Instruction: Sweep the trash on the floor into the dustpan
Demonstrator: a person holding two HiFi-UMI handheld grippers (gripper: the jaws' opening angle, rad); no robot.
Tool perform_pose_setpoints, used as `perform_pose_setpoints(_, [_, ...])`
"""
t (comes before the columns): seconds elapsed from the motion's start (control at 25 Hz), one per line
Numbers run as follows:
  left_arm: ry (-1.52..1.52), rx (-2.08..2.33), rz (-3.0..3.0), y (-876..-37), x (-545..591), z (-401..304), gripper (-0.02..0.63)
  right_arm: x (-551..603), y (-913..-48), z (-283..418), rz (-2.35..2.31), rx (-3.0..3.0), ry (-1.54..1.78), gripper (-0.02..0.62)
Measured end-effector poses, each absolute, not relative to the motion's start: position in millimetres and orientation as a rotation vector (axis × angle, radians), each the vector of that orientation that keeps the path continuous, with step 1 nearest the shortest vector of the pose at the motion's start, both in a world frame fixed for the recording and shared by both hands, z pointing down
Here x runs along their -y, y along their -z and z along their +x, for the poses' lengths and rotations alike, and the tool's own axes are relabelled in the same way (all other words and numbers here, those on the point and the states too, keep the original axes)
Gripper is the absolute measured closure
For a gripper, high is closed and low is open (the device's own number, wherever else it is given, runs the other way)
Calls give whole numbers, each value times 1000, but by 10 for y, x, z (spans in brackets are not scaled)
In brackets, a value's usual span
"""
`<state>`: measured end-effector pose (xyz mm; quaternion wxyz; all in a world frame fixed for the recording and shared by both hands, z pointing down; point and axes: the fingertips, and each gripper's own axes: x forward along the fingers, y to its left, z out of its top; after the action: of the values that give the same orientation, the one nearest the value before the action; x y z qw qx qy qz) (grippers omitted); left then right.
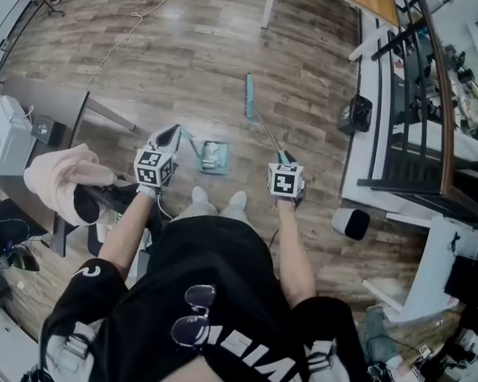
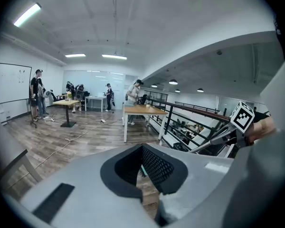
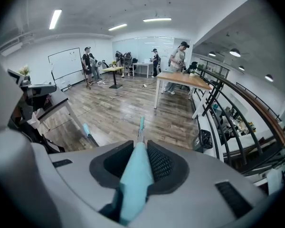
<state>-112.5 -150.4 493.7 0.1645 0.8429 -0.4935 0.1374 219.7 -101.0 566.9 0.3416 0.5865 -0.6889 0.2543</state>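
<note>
Between my right fingers [image 3: 160,164] sits the teal broom [image 3: 135,175]. Both pads are clamped on it, and it runs straight out past the tips and down toward the floor [image 1: 199,46]. My left fingers [image 2: 155,168] are closed together. A thin teal sliver [image 2: 142,170] shows in the notch between the pads, and I cannot tell what it is or whether it is pinched. Just beyond the left fingertips and to their right, down by my feet [image 1: 217,200], lies the dustpan [image 1: 213,158], its handle [image 3: 87,133] rising toward those tips. Farther out, ahead of the right fingers, the broom's head [image 1: 249,98] is down at the boards, apart from the dustpan. Well past it stands a table [image 3: 183,80], with a railing [image 3: 237,103] off to the right and people [image 3: 179,56] at the far end.
</note>
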Motion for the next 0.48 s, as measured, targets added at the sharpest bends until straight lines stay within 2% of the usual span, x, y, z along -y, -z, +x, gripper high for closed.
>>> perform_pose_setpoints(0.48, [-408, 1424, 2392, -4891, 1446, -1175, 607, 1068, -5546, 2097, 1524, 1841, -646, 511])
